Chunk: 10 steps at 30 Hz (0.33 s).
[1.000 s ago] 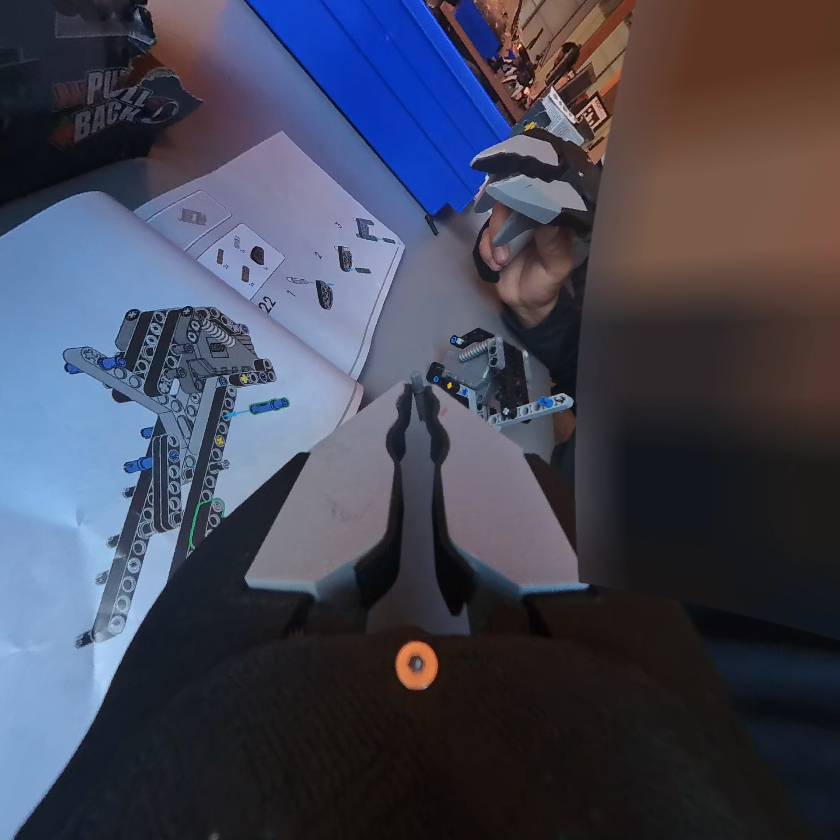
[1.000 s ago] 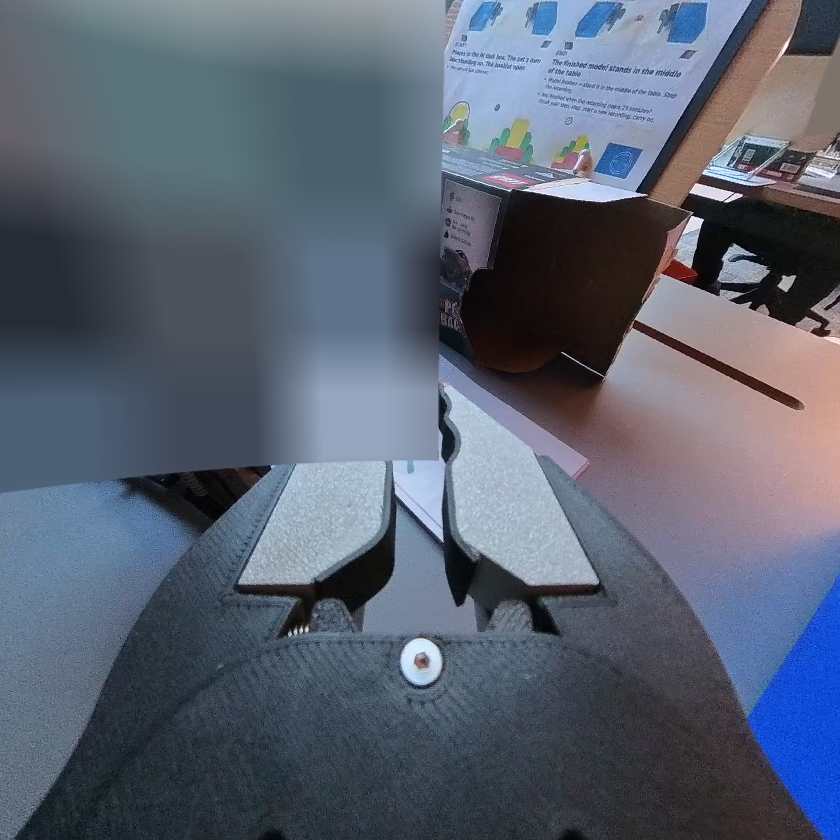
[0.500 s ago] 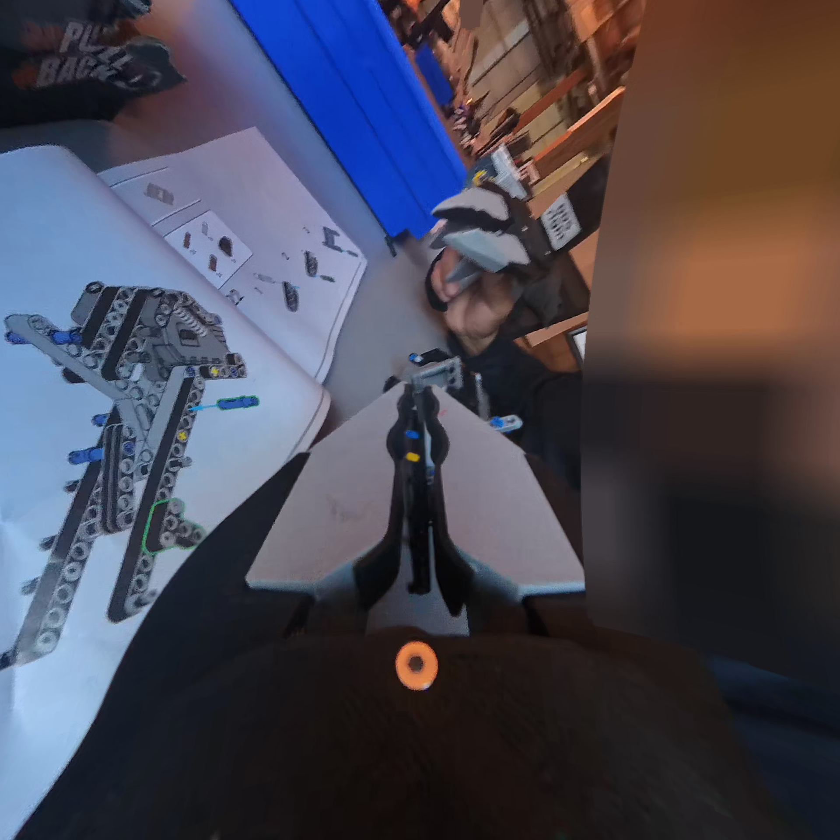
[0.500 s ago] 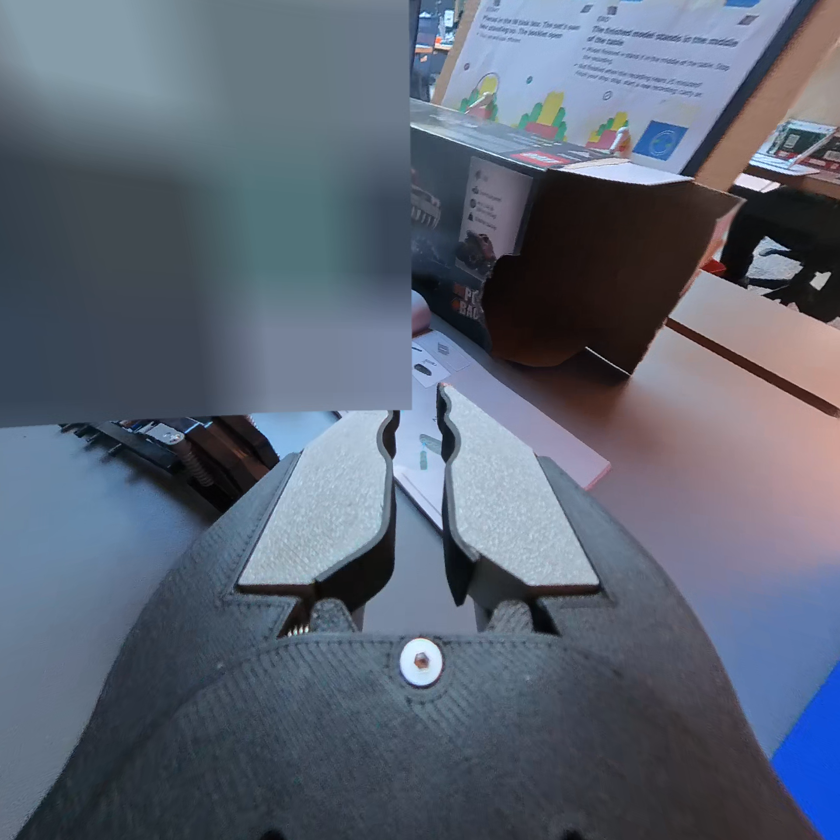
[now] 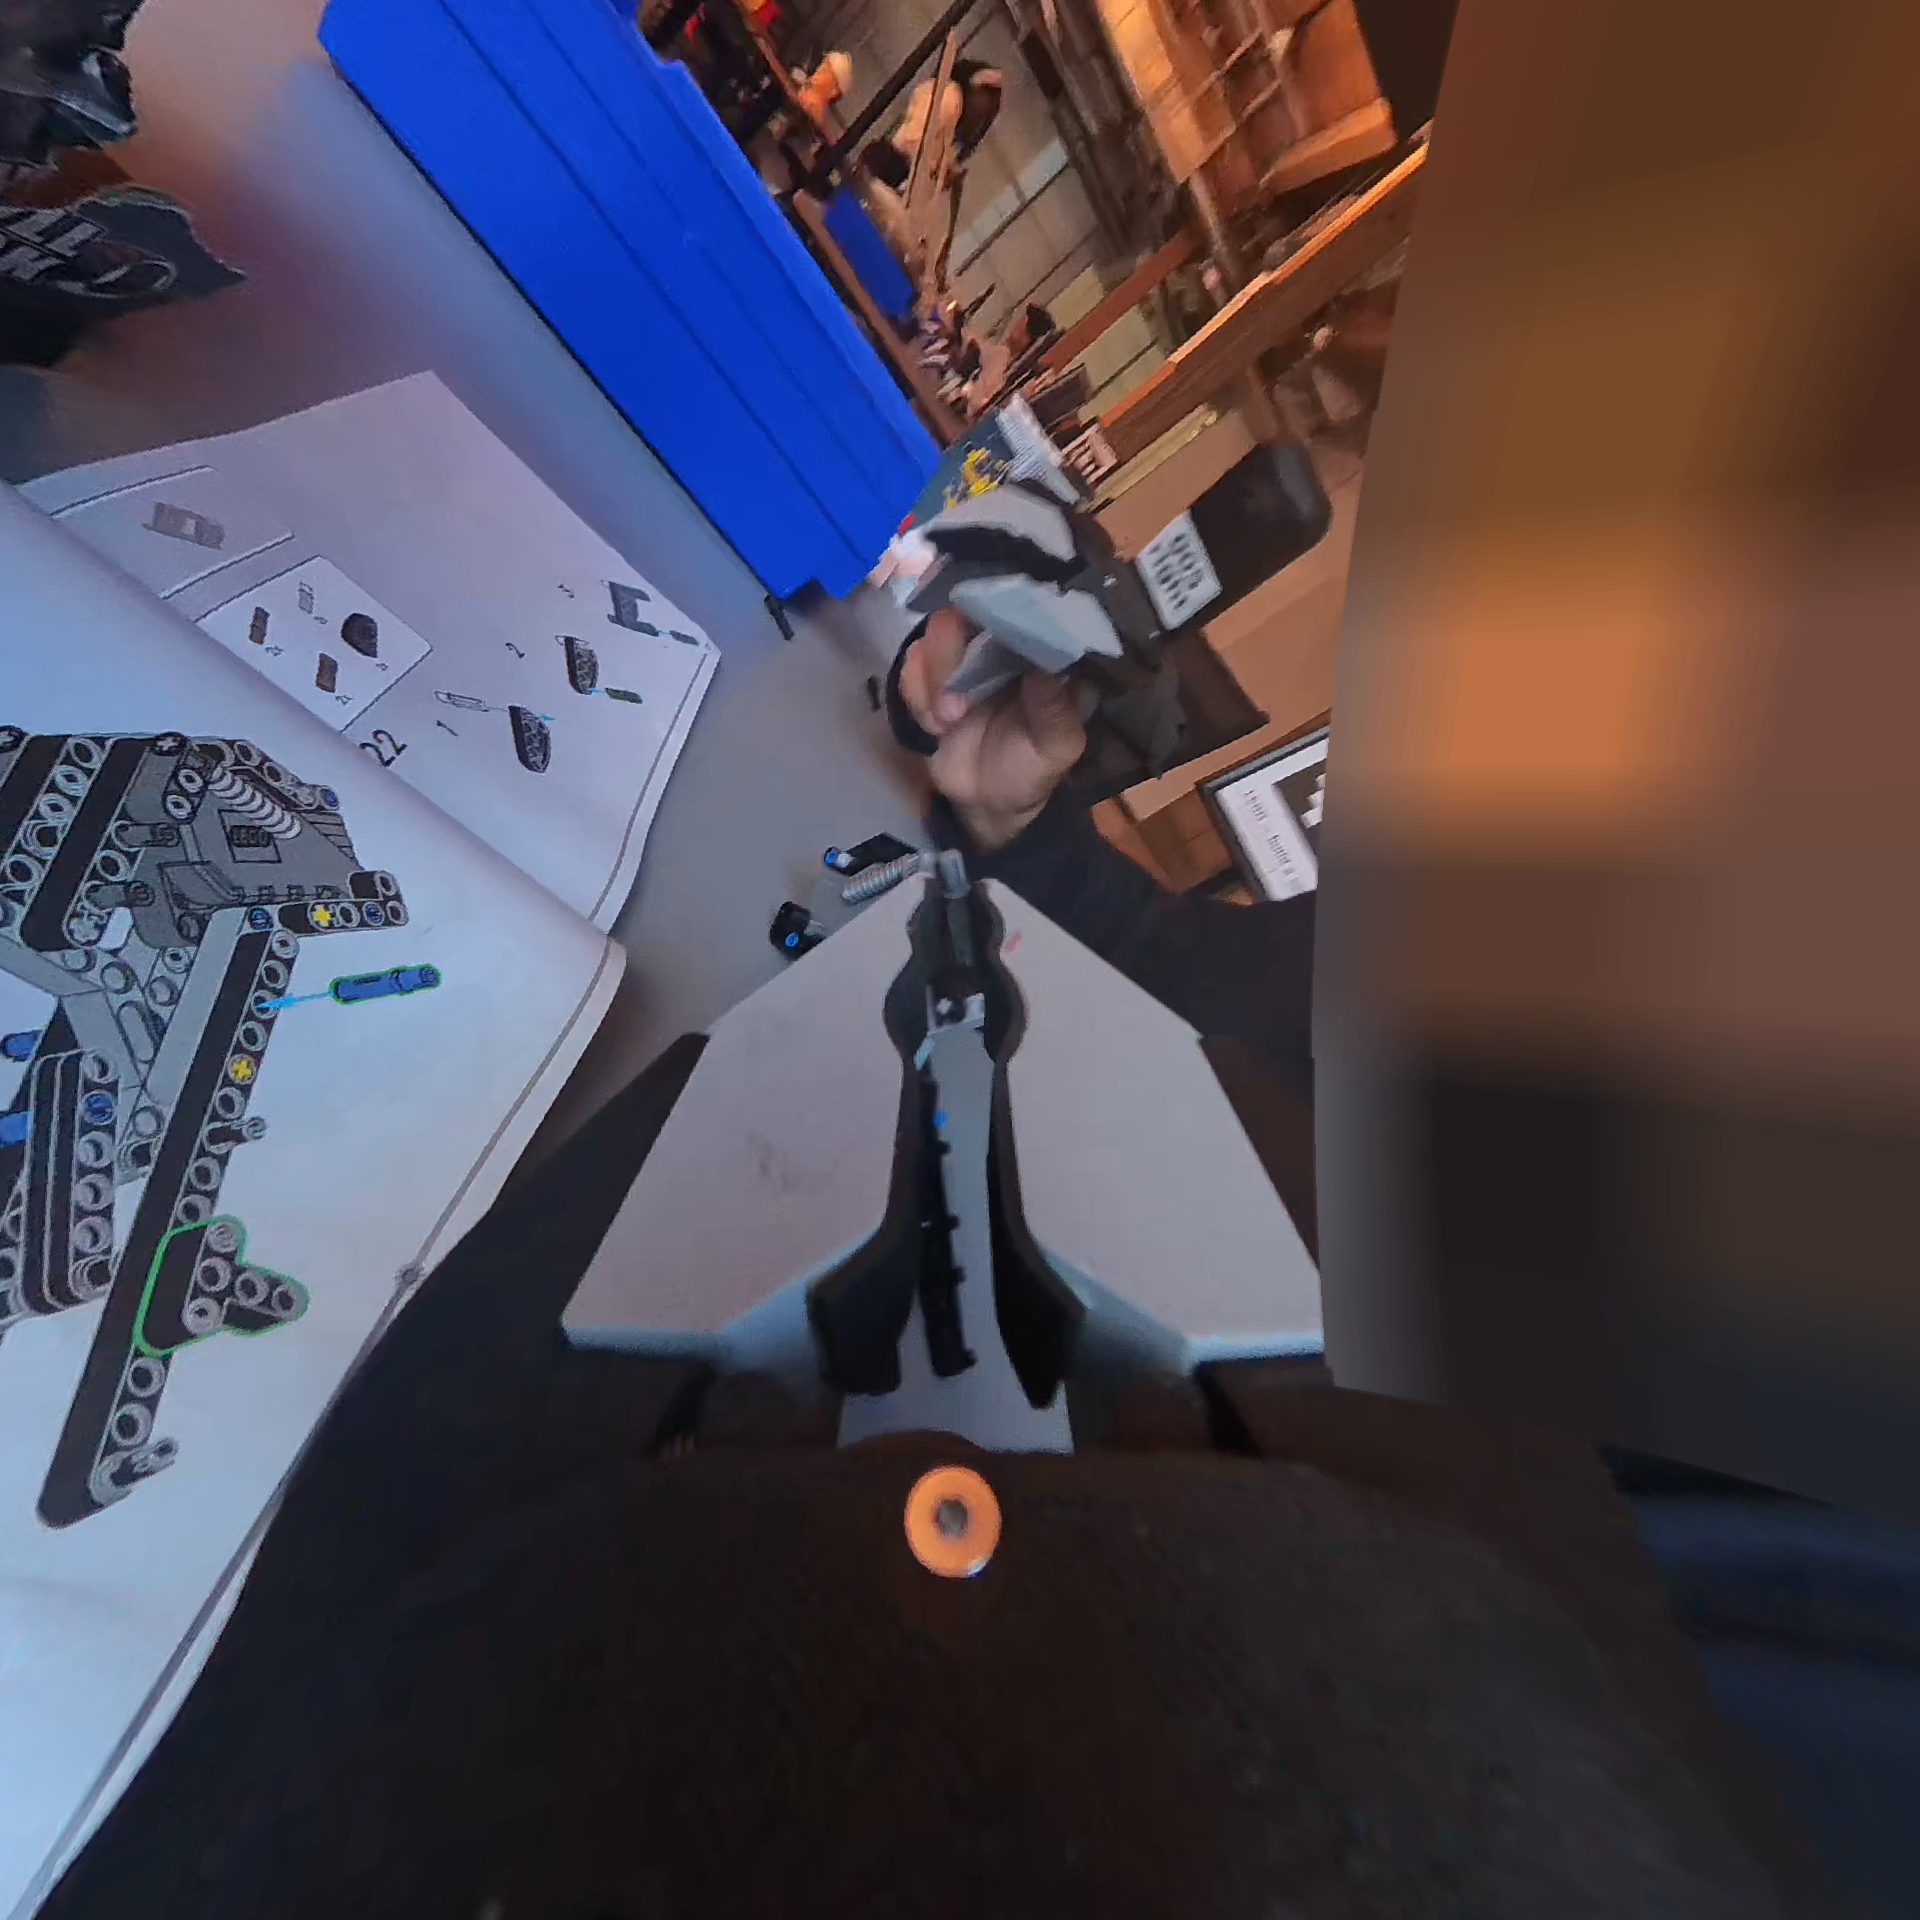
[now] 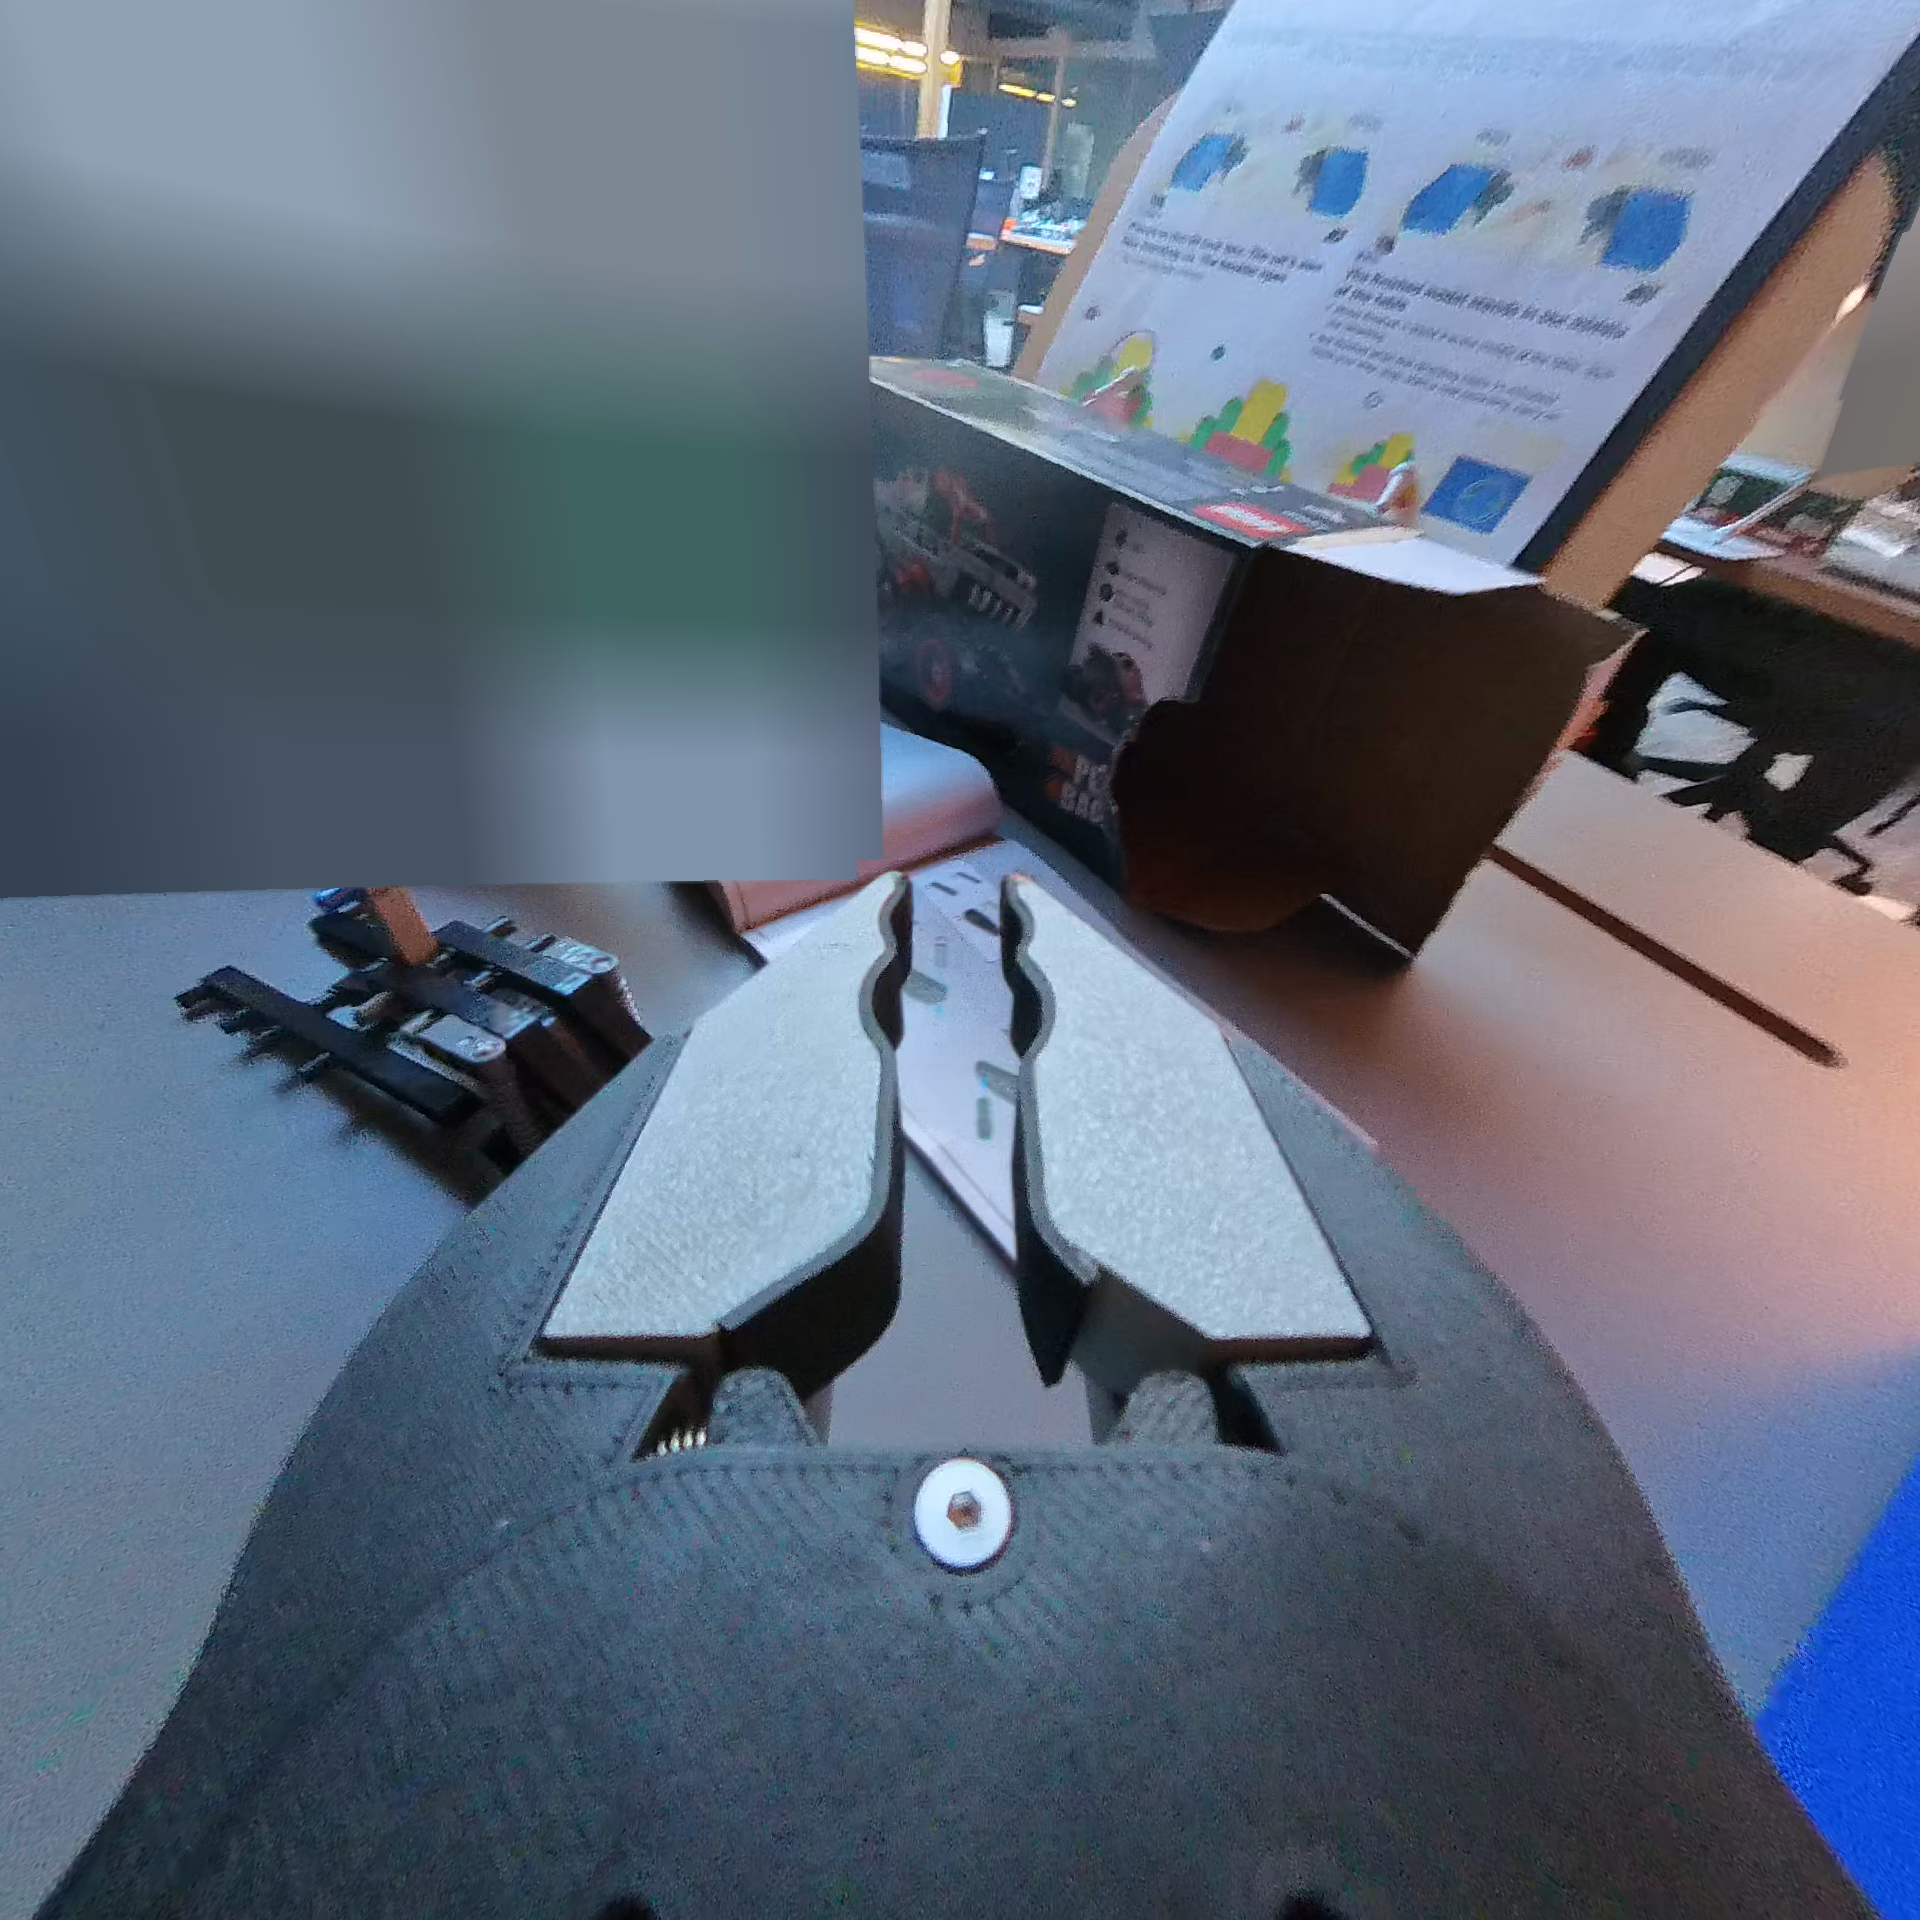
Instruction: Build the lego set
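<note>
The build is partway: the left gripper point(image 5: 951, 914) jaws grip the half-built chassis point(image 6: 436, 1018) edge-on, the right gripper point(image 6: 951, 914) jaws stand slightly apart, empty, with booklet point(image 5: 312, 1039) steps remaining.

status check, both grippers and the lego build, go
Left gripper shut on the lego frame. Right gripper open, empty, over the booklet. Nothing blocking between them.

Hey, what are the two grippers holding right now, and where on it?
The left gripper is shut on the partly built lego model, clamping its long grey and black beam edge-on between the fingers. The right gripper is open and holds nothing.
</note>
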Tool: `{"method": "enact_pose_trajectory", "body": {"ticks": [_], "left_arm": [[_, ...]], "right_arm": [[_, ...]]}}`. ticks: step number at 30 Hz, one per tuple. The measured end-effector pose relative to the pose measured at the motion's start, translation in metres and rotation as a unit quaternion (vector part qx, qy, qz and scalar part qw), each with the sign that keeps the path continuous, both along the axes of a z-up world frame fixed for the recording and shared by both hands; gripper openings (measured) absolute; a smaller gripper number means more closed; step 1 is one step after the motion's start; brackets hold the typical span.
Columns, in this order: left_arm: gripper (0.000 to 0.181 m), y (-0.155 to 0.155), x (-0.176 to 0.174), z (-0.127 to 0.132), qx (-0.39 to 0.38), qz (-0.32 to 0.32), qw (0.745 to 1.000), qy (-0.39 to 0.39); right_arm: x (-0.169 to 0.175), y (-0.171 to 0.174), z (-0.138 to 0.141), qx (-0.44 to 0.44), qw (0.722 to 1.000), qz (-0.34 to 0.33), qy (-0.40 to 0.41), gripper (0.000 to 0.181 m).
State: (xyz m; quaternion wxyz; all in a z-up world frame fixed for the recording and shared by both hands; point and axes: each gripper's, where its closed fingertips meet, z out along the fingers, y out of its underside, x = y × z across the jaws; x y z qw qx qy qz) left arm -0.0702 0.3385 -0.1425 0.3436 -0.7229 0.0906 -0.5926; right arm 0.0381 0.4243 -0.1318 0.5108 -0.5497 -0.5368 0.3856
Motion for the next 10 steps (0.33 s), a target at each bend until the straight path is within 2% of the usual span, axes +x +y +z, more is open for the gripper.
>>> {"method": "enact_pose_trajectory", "body": {"ticks": [4, 10], "left_arm": [[0.003, -0.0019, 0.0032, -0.0041, 0.012, -0.004, 0.999, 0.032], [0.003, -0.0015, 0.0031, -0.0074, 0.015, -0.005, 0.999, 0.049]], "right_arm": [[0.0072, 0.0056, 0.0064, 0.003, 1.000, -0.014, 0.015, 0.013], [0.0067, 0.0098, -0.0001, -0.026, 1.000, -0.008, 0.011, 0.013]]}}
